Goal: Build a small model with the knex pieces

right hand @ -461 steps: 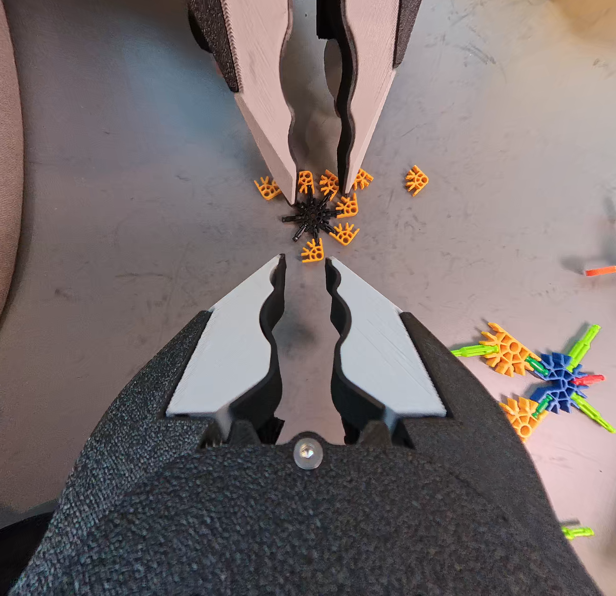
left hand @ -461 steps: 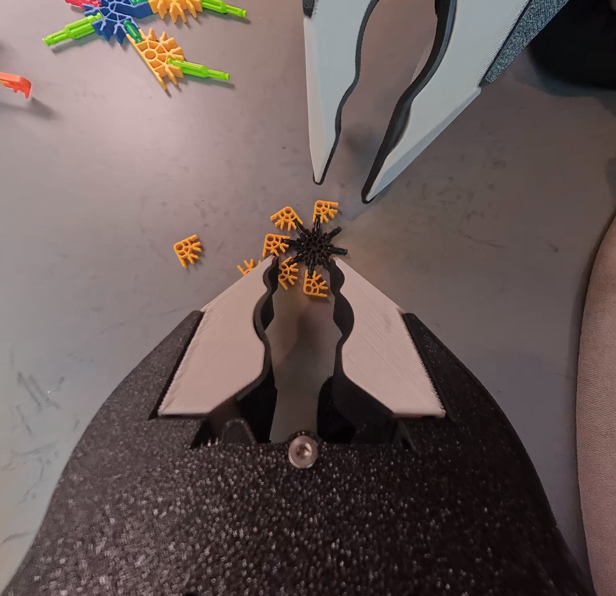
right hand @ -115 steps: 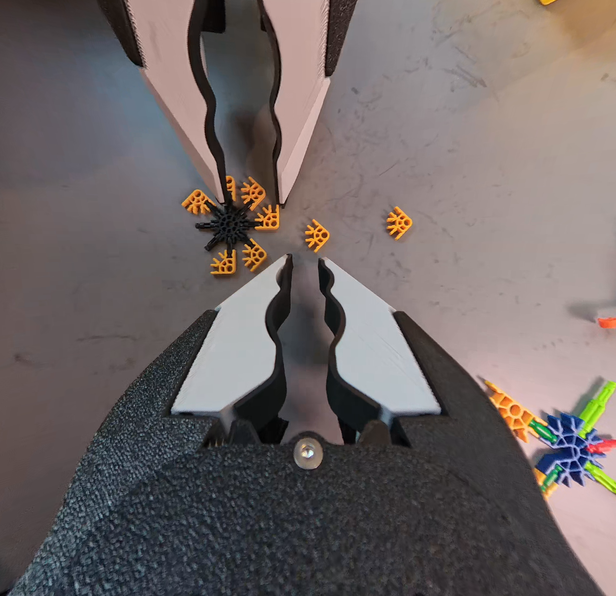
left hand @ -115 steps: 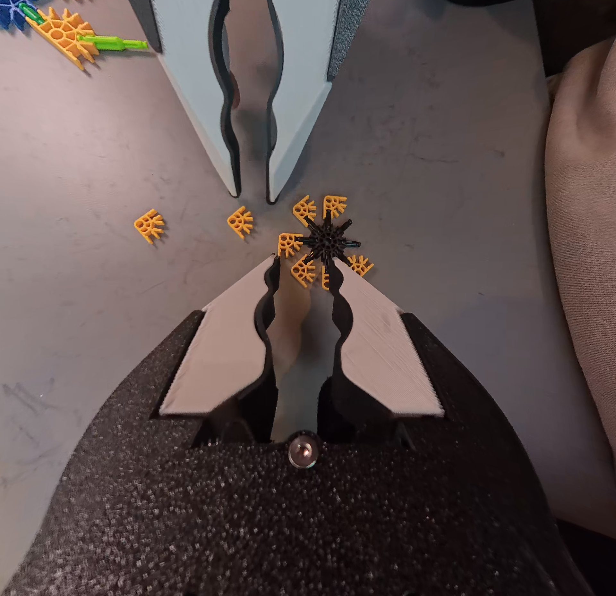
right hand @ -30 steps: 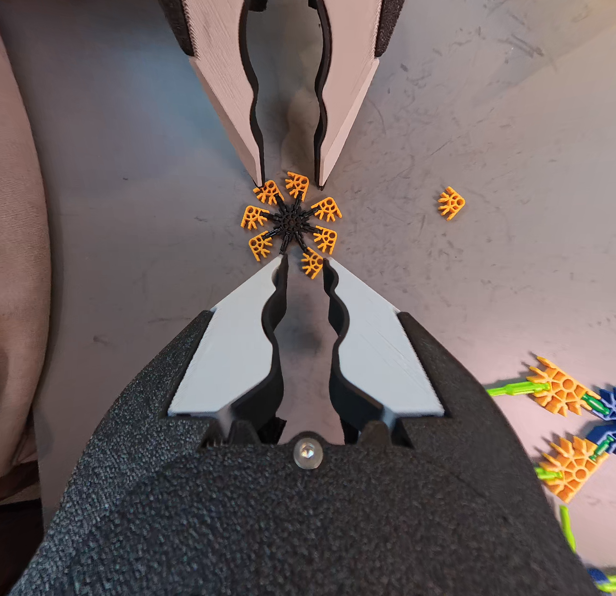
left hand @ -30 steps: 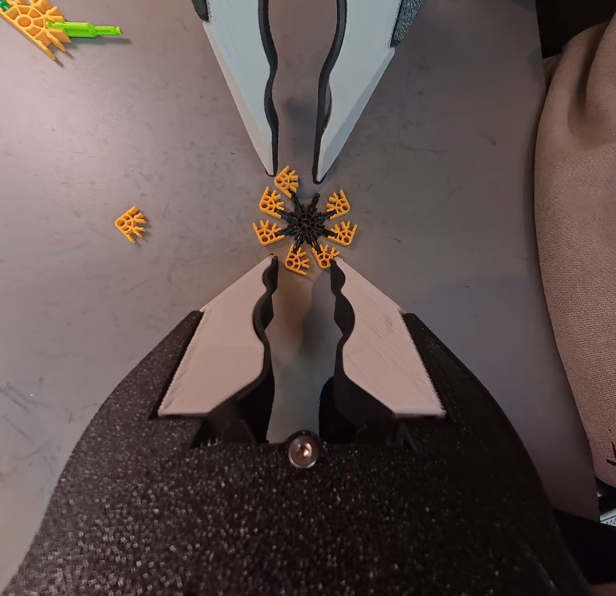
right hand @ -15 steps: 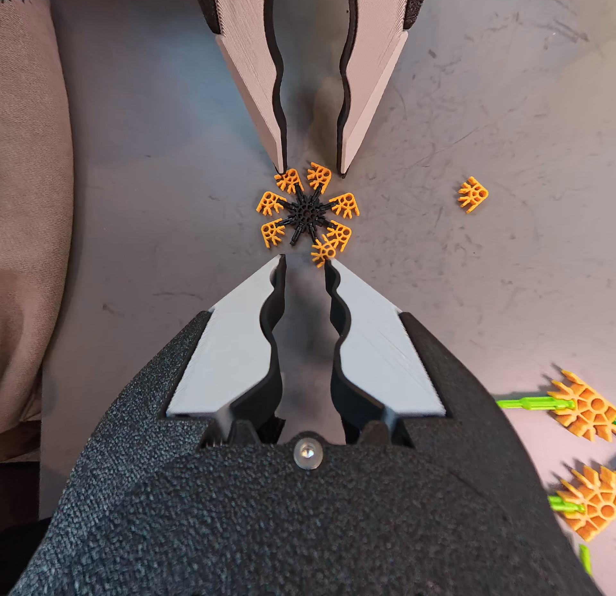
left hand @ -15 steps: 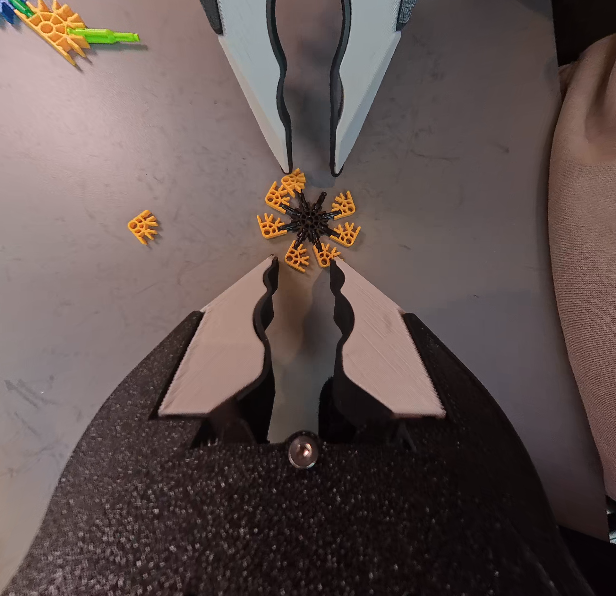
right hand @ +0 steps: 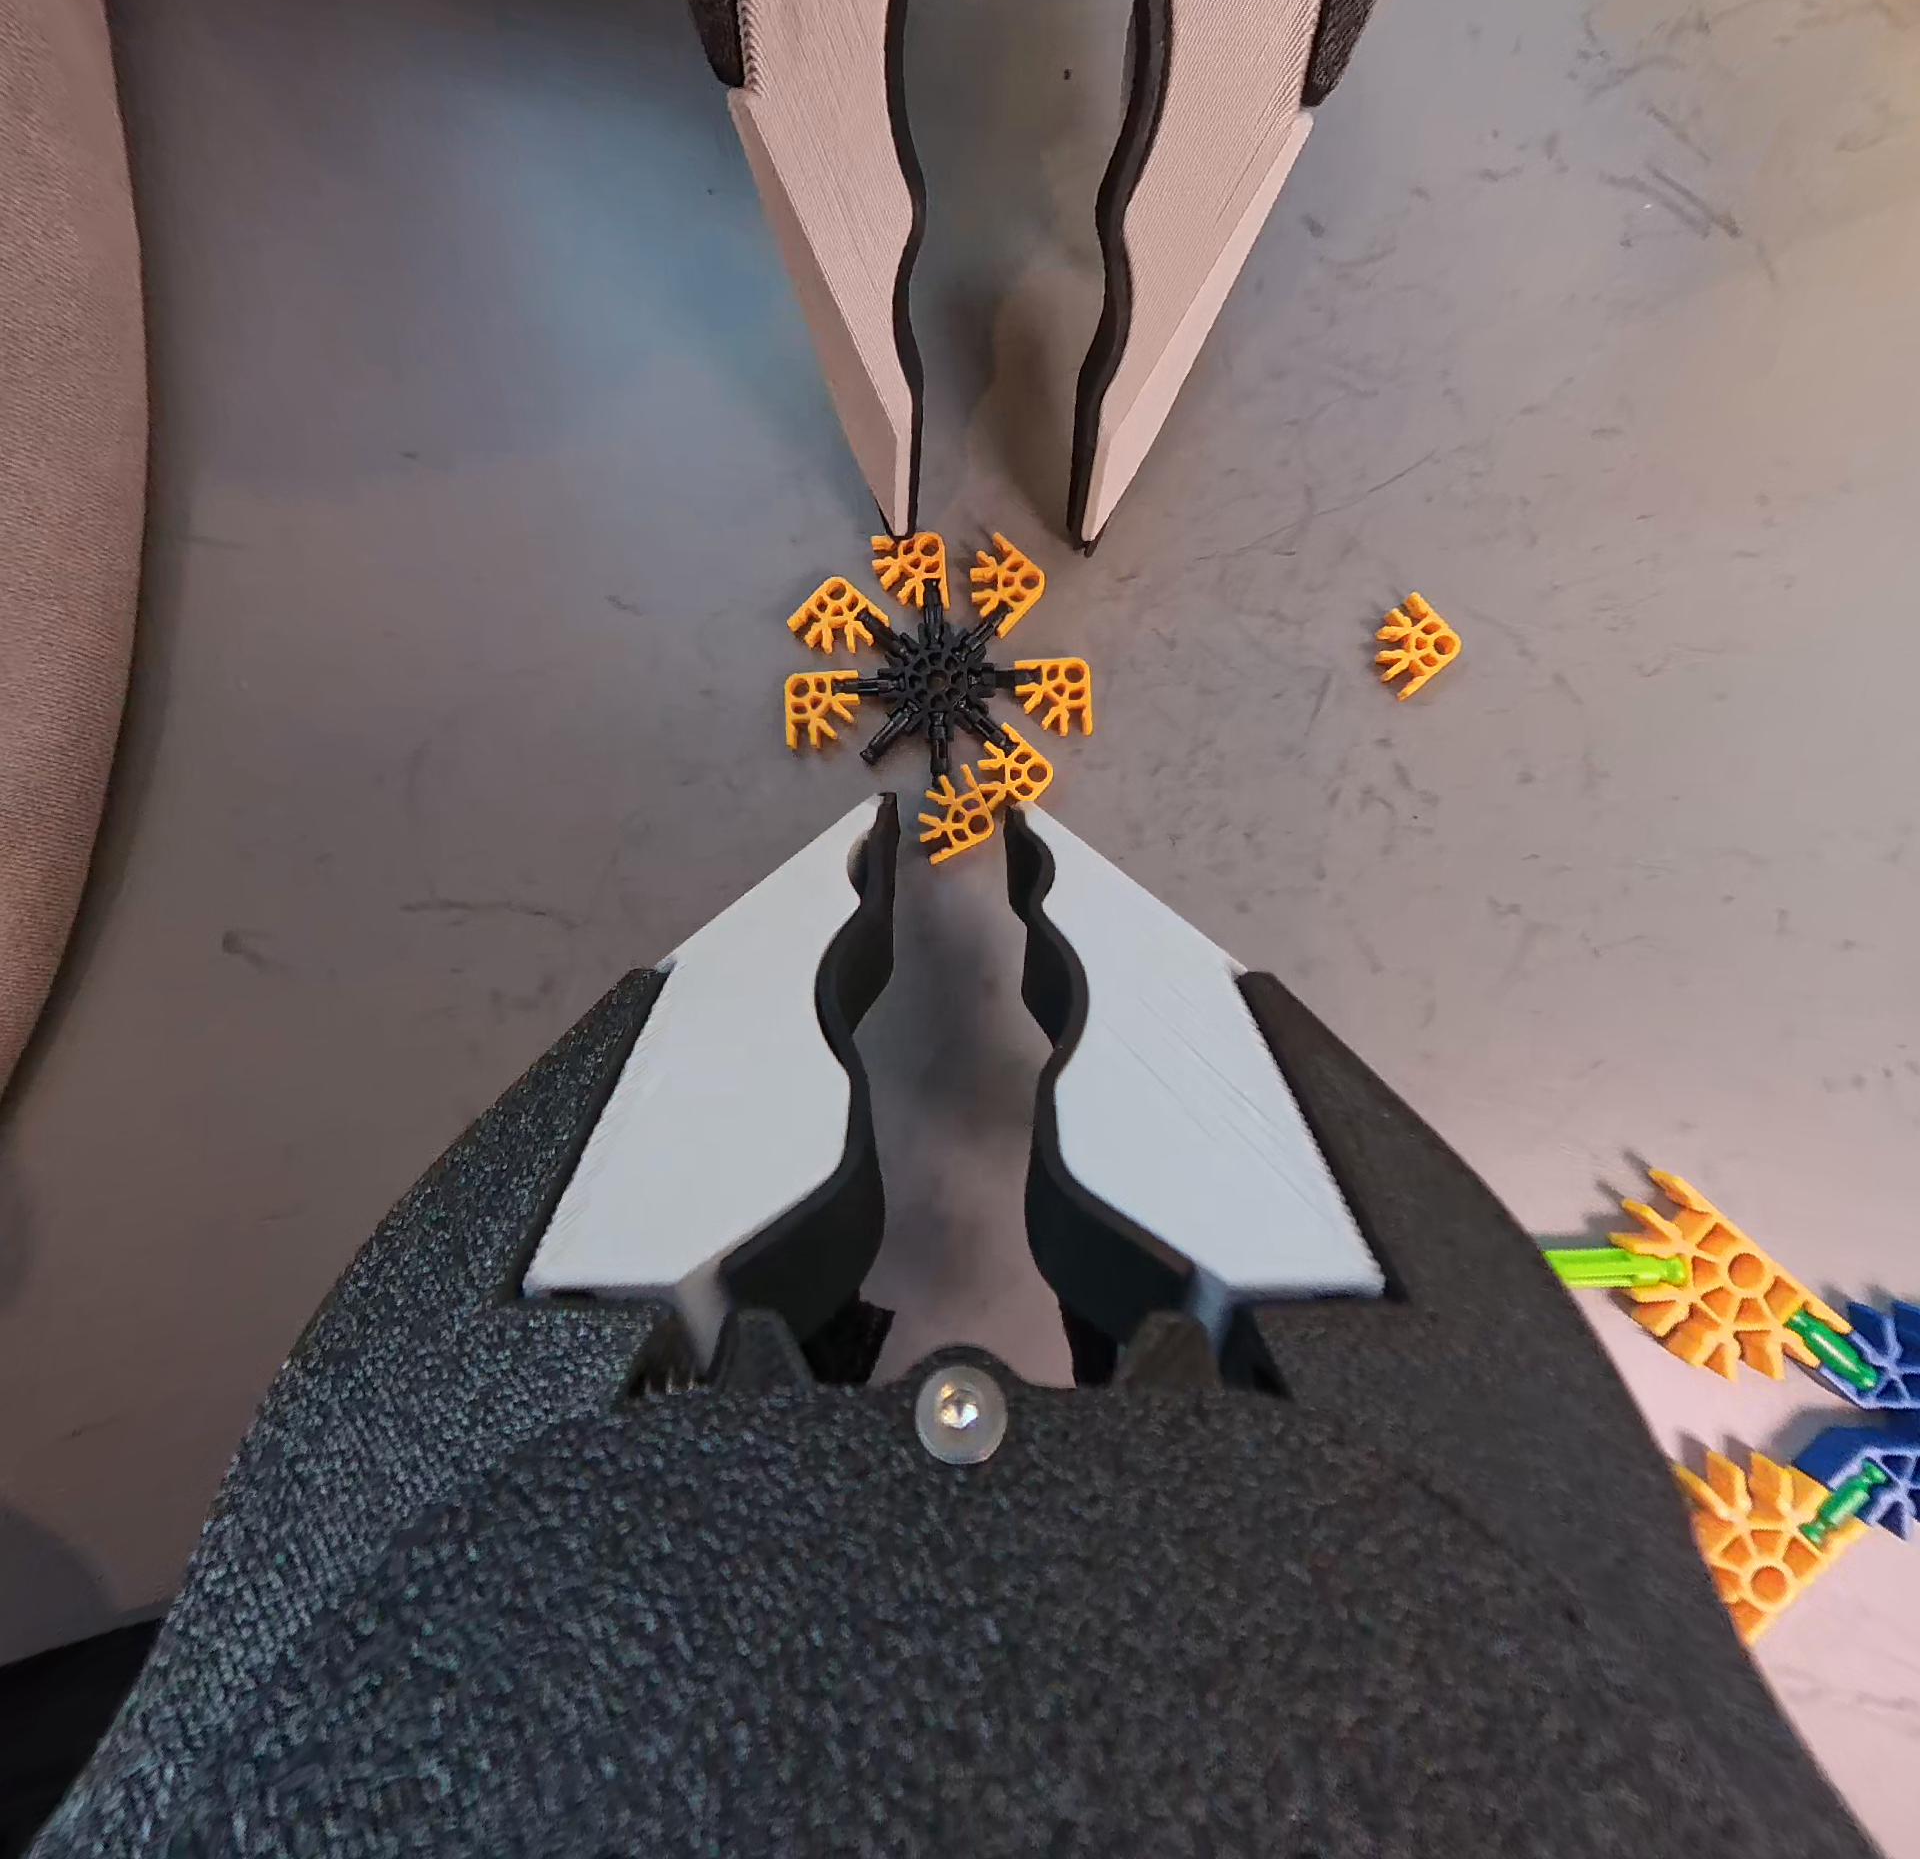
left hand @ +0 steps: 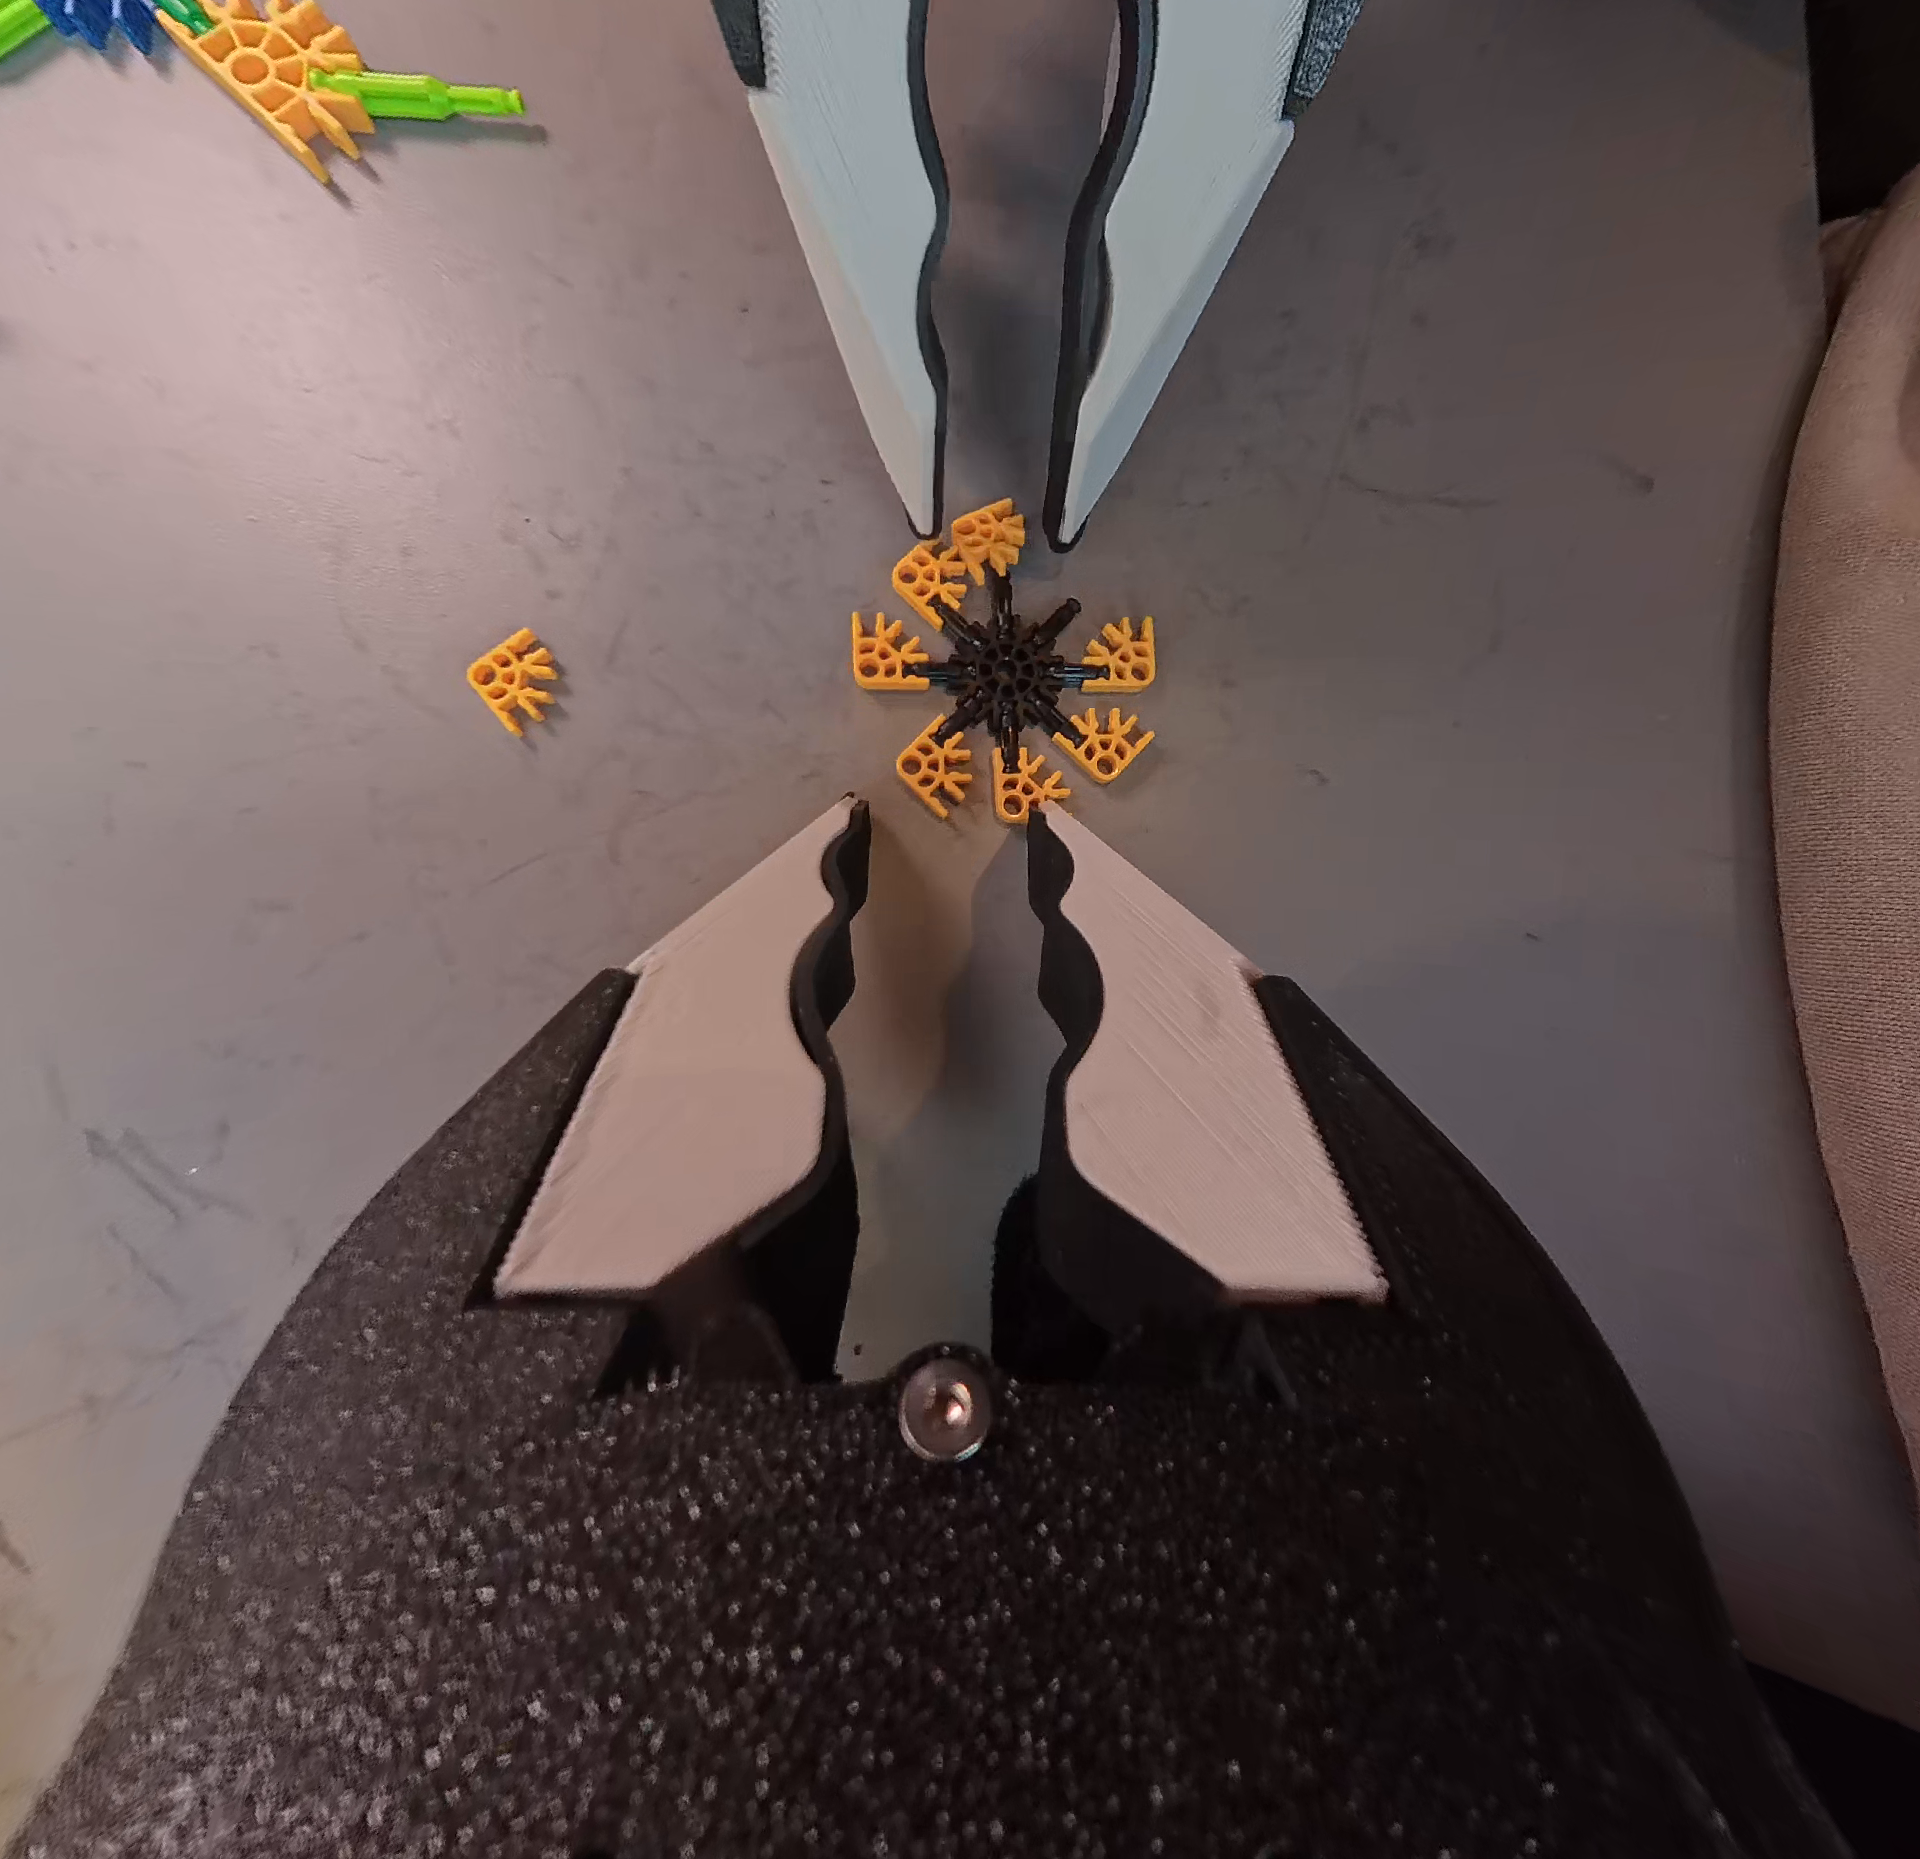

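Observation:
A black star-shaped hub (left hand: pixel 1003 666) lies flat on the grey table, ringed by several small orange connectors (left hand: pixel 1120 654) on its spokes. My left gripper (left hand: pixel 943 812) is open and empty, its right fingertip touching an orange connector (left hand: pixel 1023 783). My right gripper (right hand: pixel 948 807) is open; an orange connector (right hand: pixel 961 822) lies at the gap between its tips, leaning on its neighbour (right hand: pixel 1018 770). One spoke (right hand: pixel 881 747) is bare. Each gripper faces the other across the hub (right hand: pixel 930 682): the right gripper (left hand: pixel 994 536) and the left gripper (right hand: pixel 992 536).
One loose orange connector (left hand: pixel 511 675) (right hand: pixel 1418 646) lies apart on the table. A built piece of blue hubs, green rods and larger orange connectors (left hand: pixel 260 74) (right hand: pixel 1714 1279) lies further off. Beige fabric (left hand: pixel 1849 874) (right hand: pixel 52 459) borders the table edge.
Loose orange connectors were gathered onto the hub's spokes. In the last second the connector at my right gripper's tips slid sideways against its neighbour, leaving a spoke bare.

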Tool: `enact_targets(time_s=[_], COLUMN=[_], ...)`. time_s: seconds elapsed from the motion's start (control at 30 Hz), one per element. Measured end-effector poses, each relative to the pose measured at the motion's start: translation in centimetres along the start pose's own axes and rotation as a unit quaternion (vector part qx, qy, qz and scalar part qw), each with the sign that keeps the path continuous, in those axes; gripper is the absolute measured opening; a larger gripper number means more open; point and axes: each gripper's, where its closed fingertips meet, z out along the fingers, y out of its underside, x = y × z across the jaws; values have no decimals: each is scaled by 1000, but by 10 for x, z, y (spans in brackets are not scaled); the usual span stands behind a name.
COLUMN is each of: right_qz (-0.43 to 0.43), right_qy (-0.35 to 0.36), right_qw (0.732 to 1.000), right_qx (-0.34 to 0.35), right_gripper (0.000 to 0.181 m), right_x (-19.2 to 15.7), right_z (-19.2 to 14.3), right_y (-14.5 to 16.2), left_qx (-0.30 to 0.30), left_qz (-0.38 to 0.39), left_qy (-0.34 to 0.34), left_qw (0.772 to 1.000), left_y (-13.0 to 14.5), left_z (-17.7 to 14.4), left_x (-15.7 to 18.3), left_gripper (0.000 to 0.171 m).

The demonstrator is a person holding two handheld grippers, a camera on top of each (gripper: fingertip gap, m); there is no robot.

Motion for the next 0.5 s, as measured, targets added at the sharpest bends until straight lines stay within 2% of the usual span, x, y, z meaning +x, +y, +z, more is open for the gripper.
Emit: enact_targets(time_s=[0.27,0.37,0.5], right_qz=[-15,-11,-10], right_qy=[-22,-14,-10], right_qw=[1000,1000,1000], right_qx=[-12,-1,-5], right_gripper=[14,16,18], right_x=[-13,-10,-7], right_z=[-3,-6,-5], right_y=[5,2,5], left_qx=[12,31,24], left_qz=[24,28,34], left_qy=[11,21,17], left_qw=[1000,999,999], left_y=[-1,-7,-5], left_z=[-4,-5,1], left_x=[5,8,7], left_gripper=[33,36,41])
